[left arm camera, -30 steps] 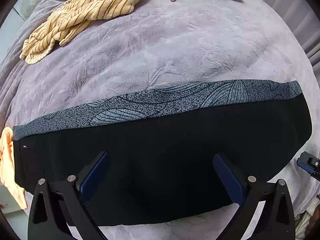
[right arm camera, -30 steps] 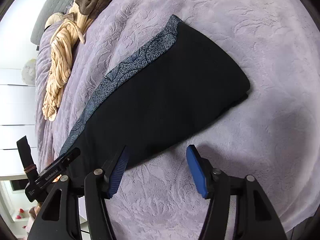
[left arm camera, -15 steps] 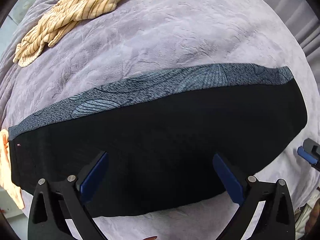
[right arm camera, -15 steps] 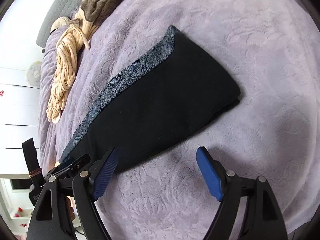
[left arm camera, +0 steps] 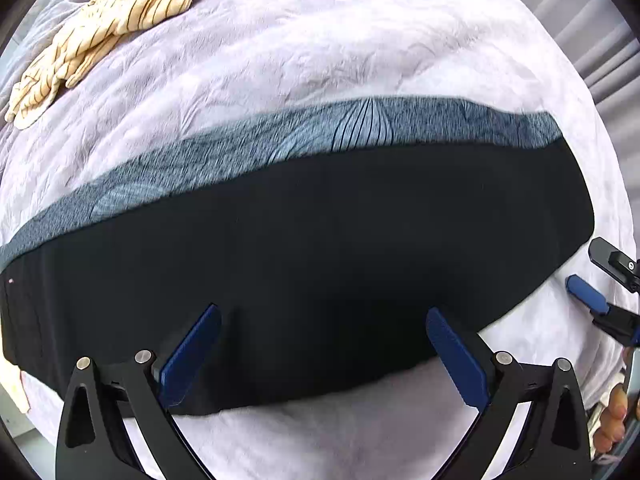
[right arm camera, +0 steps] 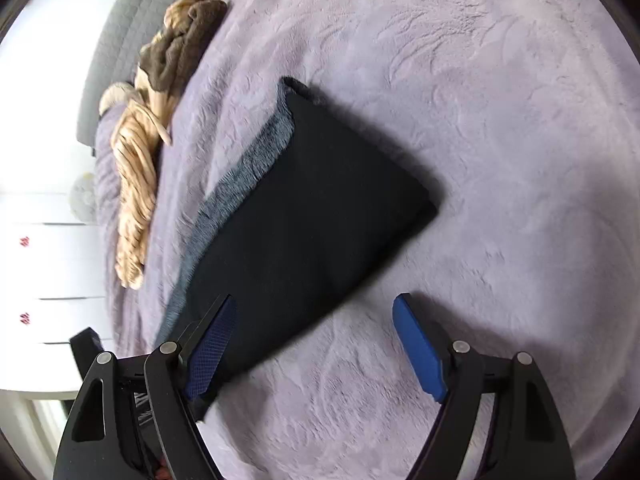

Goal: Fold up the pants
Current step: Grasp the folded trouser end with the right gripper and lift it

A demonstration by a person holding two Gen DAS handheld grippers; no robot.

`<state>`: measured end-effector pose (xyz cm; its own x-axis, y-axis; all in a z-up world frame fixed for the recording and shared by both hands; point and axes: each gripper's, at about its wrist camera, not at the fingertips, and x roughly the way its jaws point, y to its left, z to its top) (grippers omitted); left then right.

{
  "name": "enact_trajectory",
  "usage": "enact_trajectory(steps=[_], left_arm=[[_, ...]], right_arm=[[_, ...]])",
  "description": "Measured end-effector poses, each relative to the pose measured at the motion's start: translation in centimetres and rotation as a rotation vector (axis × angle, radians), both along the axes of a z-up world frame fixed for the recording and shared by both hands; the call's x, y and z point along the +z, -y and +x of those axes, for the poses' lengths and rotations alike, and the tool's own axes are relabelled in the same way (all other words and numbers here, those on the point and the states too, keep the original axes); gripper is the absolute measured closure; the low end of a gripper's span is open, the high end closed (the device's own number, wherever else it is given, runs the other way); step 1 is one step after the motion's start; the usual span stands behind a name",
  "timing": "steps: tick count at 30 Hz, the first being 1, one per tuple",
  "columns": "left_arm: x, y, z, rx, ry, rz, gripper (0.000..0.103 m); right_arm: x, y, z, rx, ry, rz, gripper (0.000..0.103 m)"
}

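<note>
Lilac plush bedspread [left arm camera: 320, 60] with an embossed leaf texture covers a wide bed and fills both wrist views.

Nearest the left camera, the left gripper [left arm camera: 320, 354] has its two blue-padded fingers spread wide apart, holding nothing. It hovers over the near long edge of the black pants with a grey-blue leaf-print side stripe [left arm camera: 300, 248]. The pants lie flat on the bedspread as one long, narrow band, apparently with one leg laid on the other, stripe along the far edge. At the right edge of this view, the blue pad and black frame of the right gripper [left arm camera: 588, 298] show just beyond one end of the pants.

In the right camera, the right gripper [right arm camera: 314, 340] also has its fingers wide apart and empty. One fingertip sits over the near edge of the pants [right arm camera: 312, 208]; the other is over bare bedspread [right arm camera: 500, 120].

Farther back, well apart from the pants, lies a crumpled cream garment with thin dark stripes [left arm camera: 120, 12], and beyond it a brown fuzzy garment [right arm camera: 180, 52] near a grey quilted headboard [right arm camera: 120, 40].

Judging by this, the lengthwise fold looks done. The crosswise folds that shorten the band appear to remain.
</note>
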<state>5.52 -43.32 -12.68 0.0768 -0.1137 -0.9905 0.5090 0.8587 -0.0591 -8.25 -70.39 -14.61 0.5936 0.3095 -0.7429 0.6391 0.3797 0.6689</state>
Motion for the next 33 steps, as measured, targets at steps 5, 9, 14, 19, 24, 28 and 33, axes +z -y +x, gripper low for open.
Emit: enact_trajectory(steps=[5,9,14,19,24,28,33], left_arm=[[-2.0,0.6,0.6,0.032,-0.015,0.023,0.0],[-2.7,0.2,0.3,0.038,-0.017,0.01,0.0],[-1.3,0.6,1.0,0.036,0.017,0.013,0.008],[2.3,1.9,3.2,0.078,0.237,-0.002,0.009],[-3.0,3.7,6.1,0.117,0.17,0.066,0.008],[-2.6,4.2,5.7,0.07,0.201,0.067,0.007],[0.8,0.4,6.1,0.1,0.192,-0.022,0.007]], right_arm=[[-2.5,0.6,0.5,-0.05,0.05,0.065,0.02],[-3.8,1.5,1.4,-0.118,0.146,0.164,0.022],[-4.4,2.3,2.6,-0.178,0.254,0.289,0.09],[0.4,1.0,3.7,-0.026,0.293,0.108,0.09],[3.3,-0.5,5.3,0.062,0.305,0.018,0.09],[6.2,-2.1,7.0,0.126,0.324,-0.061,0.09],[11.0,-5.7,8.8,0.252,0.32,-0.204,0.09]])
